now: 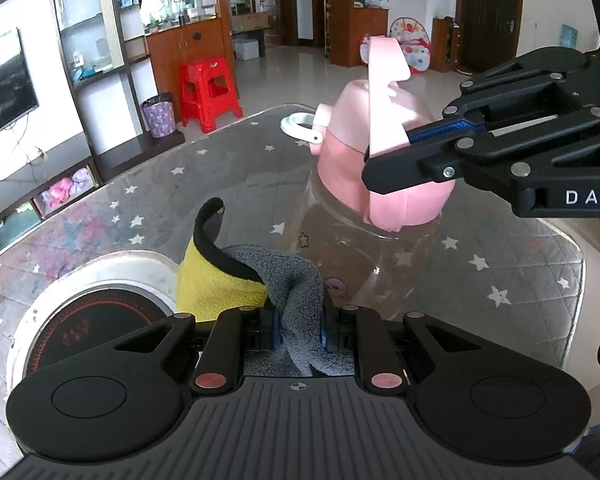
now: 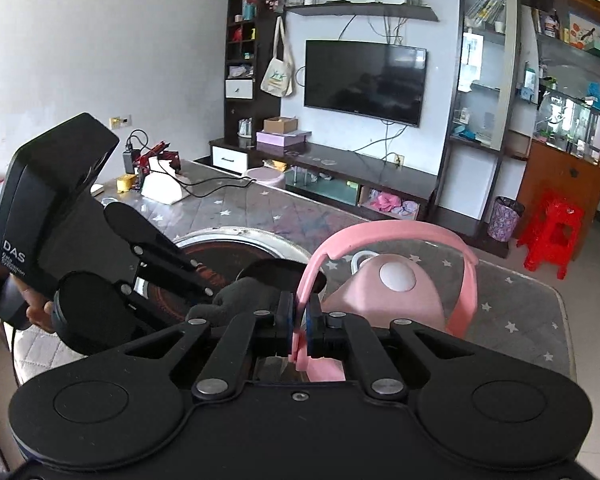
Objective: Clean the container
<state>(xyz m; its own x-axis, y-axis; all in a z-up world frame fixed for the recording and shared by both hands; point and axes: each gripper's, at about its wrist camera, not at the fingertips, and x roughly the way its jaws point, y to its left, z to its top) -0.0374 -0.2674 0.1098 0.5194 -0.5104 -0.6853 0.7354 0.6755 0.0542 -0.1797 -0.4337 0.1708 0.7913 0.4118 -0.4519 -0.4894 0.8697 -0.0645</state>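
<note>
A clear bottle with a pink lid (image 1: 384,160) and a pink carry handle (image 1: 382,92) stands tilted over the star-patterned table (image 1: 520,264). My right gripper (image 1: 384,152) is shut on the pink handle, which also shows in the right wrist view (image 2: 396,232) between its pads (image 2: 299,322). My left gripper (image 1: 298,326) is shut on a grey and yellow cloth (image 1: 268,276) with a black edge, just in front of the bottle's clear body (image 1: 352,256). The left gripper (image 2: 204,280) shows at left in the right wrist view.
A round induction hob (image 1: 92,320) is set into the table at left. A white ring (image 1: 296,124) lies behind the bottle. A red stool (image 1: 210,90) and a purple bin (image 1: 158,114) stand on the floor beyond. Cables and small items (image 2: 156,176) lie at the table's far end.
</note>
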